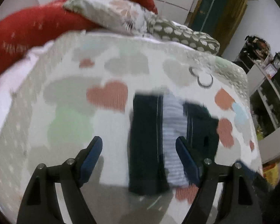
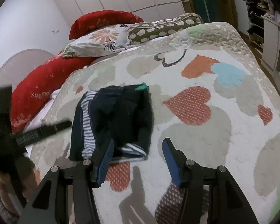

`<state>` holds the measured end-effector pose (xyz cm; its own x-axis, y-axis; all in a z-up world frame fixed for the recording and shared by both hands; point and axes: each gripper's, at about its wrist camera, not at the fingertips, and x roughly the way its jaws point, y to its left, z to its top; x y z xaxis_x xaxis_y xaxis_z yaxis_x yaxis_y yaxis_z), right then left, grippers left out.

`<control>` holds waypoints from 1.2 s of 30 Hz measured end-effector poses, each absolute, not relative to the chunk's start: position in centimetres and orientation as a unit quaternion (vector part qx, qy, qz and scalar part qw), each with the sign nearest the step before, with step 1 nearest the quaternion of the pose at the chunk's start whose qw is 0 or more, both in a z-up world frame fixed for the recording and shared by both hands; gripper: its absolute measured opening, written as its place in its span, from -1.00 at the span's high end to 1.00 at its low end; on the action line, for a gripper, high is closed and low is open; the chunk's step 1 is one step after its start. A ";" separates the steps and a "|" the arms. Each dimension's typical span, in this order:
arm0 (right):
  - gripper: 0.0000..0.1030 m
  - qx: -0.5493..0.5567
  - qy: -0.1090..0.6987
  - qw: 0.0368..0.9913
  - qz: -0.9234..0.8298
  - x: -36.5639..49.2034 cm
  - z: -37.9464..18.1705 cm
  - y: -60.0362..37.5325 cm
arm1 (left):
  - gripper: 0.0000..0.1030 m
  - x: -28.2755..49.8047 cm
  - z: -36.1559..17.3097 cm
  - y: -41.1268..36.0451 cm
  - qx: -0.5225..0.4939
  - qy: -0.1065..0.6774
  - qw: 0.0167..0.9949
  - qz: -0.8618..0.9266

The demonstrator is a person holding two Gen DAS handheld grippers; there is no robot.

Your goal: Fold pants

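The pants (image 1: 145, 141) are dark navy with a blue-and-white striped side band. They lie folded in a compact bundle on the bed's heart-patterned quilt (image 1: 69, 97). In the right wrist view the pants (image 2: 121, 115) sit just ahead and left of my right gripper (image 2: 138, 147), with a green label at their far edge. My left gripper (image 1: 139, 146) is open above the near end of the pants and holds nothing. My right gripper is open and empty; its left finger (image 2: 106, 156) overlaps the bundle's near edge. Part of the left gripper tool (image 2: 37, 130) shows at the left.
Red pillows (image 2: 46, 82), a floral pillow (image 2: 102, 39) and a spotted bolster (image 2: 164, 28) lie at the head of the bed. The quilt's right edge (image 2: 270, 85) drops to the floor. Shelves (image 2: 267, 28) and a door (image 2: 205, 0) stand beyond. White wardrobes line the back wall.
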<state>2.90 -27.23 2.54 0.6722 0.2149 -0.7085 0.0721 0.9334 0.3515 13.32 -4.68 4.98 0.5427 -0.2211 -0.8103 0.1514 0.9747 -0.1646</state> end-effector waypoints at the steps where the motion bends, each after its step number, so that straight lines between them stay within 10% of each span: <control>1: -0.12 0.178 0.403 0.897 0.041 3.1 2.3 -27.0 | -0.55 14.3 5.0 -5.3 -0.024 0.465 0.879 -0.101; 12: -0.12 0.197 0.408 0.890 0.044 3.0 0.7 -26.9 | -0.55 17.8 2.4 -6.8 -0.006 0.477 0.875 -0.081; 24: -0.16 0.160 0.347 0.924 0.007 -4.0 4.2 -26.6 | -1.00 -2.5 13.4 -0.9 0.001 0.204 0.979 -0.027; 36: -0.26 0.118 0.377 0.918 -0.026 -7.2 3.3 -24.4 | -1.00 -4.2 8.0 -1.7 0.037 0.343 0.938 -0.036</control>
<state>-7.19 -24.41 3.28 0.7139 0.0414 -0.6990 0.1365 0.9709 0.1968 -4.21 -1.71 8.04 0.7619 -0.0414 -0.6464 0.0921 0.9947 0.0449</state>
